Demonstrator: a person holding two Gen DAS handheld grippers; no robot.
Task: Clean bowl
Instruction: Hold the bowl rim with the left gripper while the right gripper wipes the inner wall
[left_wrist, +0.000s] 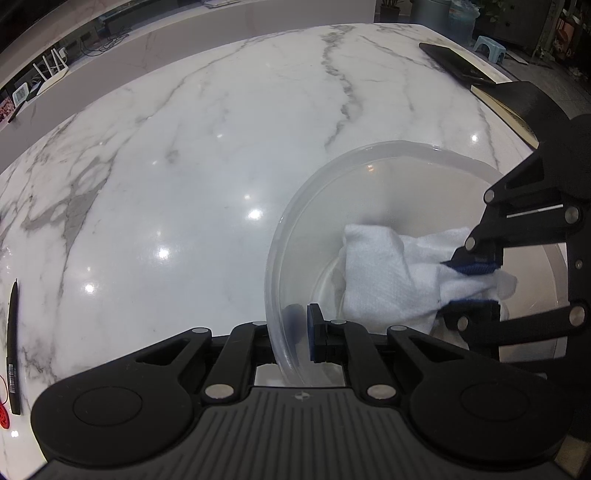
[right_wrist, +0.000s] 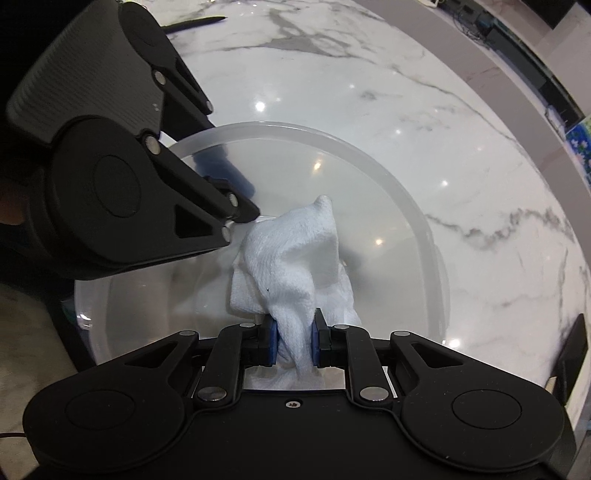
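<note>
The right gripper (right_wrist: 293, 347) is pinching a white cloth (right_wrist: 295, 258) tight, pressing it into the clear bowl (right_wrist: 406, 206). The left gripper (left_wrist: 301, 332) is clamping the bowl's rim, steadying it on the marble table (left_wrist: 184, 166). Wiping seems underway; next, sweep the cloth around the wall. No writing is legible.
</note>
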